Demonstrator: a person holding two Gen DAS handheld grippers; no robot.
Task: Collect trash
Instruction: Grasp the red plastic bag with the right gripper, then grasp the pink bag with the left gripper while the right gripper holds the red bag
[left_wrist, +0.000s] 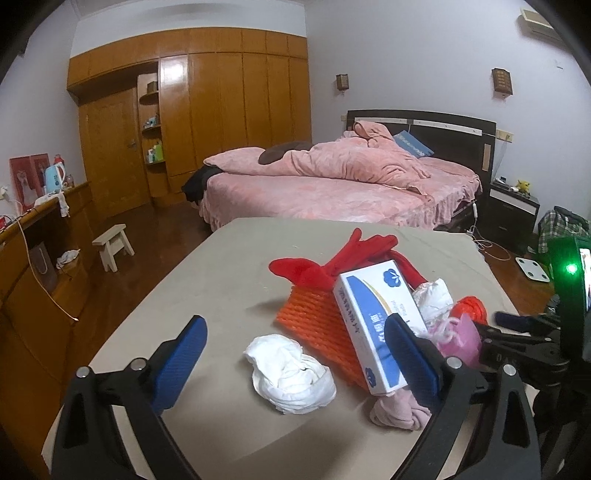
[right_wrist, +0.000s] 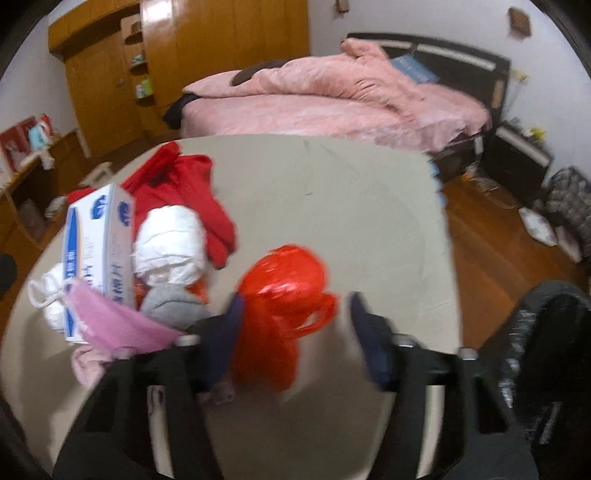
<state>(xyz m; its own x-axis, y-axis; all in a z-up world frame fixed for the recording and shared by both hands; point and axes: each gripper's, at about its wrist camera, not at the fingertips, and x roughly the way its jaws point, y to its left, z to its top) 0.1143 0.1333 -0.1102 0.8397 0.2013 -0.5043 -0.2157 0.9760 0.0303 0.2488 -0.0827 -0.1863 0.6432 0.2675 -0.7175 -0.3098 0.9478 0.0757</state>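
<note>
Both jaws gape wide: left gripper (left_wrist: 295, 343) over crumpled tissue (left_wrist: 290, 373), right gripper (right_wrist: 295, 332) around red bag (right_wrist: 282, 295), lower centre.

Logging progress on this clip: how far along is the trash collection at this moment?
Nothing looks collected yet: the crumpled white tissue, blue-and-white box and orange mesh sit on the table. In hand, nearly: the right gripper, jaws open, straddles the red plastic bag without closing. The left gripper is open near the tissue. All pickups remain; no bin is visible.
</note>
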